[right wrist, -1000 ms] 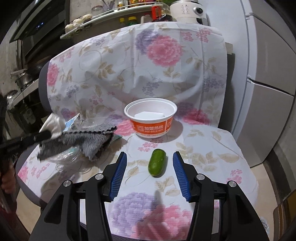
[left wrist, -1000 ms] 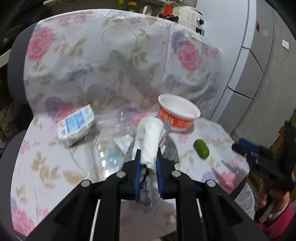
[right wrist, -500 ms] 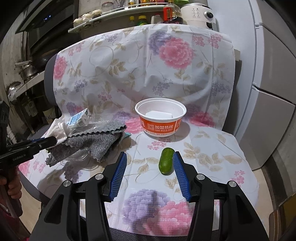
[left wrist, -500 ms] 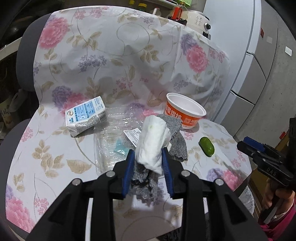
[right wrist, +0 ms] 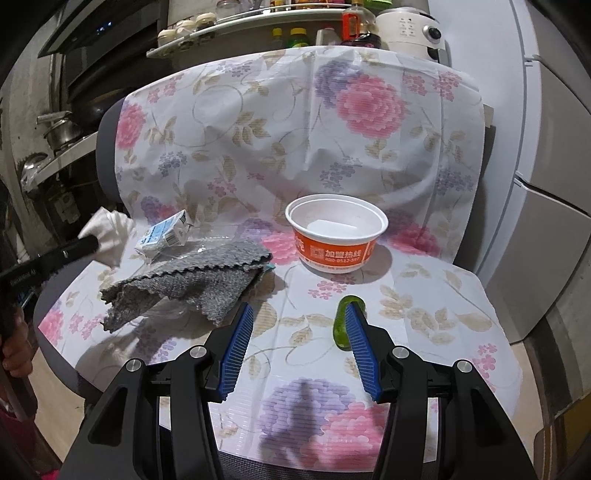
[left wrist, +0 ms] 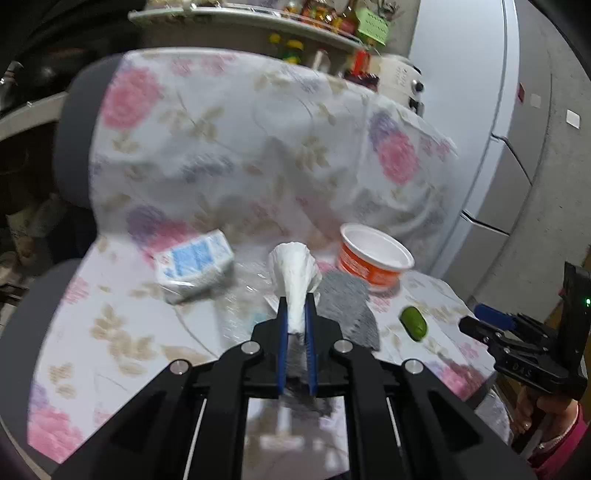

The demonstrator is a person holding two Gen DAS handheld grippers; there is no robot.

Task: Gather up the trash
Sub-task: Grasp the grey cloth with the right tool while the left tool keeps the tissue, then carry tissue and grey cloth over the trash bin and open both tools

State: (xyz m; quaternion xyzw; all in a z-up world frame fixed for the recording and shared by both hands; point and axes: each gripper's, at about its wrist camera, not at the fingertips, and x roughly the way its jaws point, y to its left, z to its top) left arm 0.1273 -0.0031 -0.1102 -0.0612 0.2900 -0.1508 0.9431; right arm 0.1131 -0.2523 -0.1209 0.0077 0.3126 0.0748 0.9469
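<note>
My left gripper (left wrist: pixel 296 310) is shut on a crumpled white tissue (left wrist: pixel 293 273), held above the left side of the flower-cloth chair seat (right wrist: pixel 424 295); the tissue also shows in the right wrist view (right wrist: pixel 109 230). A grey cloth (right wrist: pixel 192 280) lies on the seat over clear plastic. A blue-and-white milk carton (right wrist: pixel 166 234), an orange paper bowl (right wrist: pixel 336 236) and a green piece (right wrist: pixel 341 325) lie on the seat. My right gripper (right wrist: pixel 301 332) is open and empty; the green piece sits beside its right finger.
A white fridge (right wrist: pixel 546 184) stands to the right. A shelf with jars and bottles (right wrist: pixel 258 22) and a white appliance (right wrist: pixel 410 26) are behind the chair back. Pots (right wrist: pixel 59 129) sit at the far left.
My left gripper has pulled the tissue up and away to the left, off the grey cloth. My right gripper has shifted left, so the green piece is now by its right finger.
</note>
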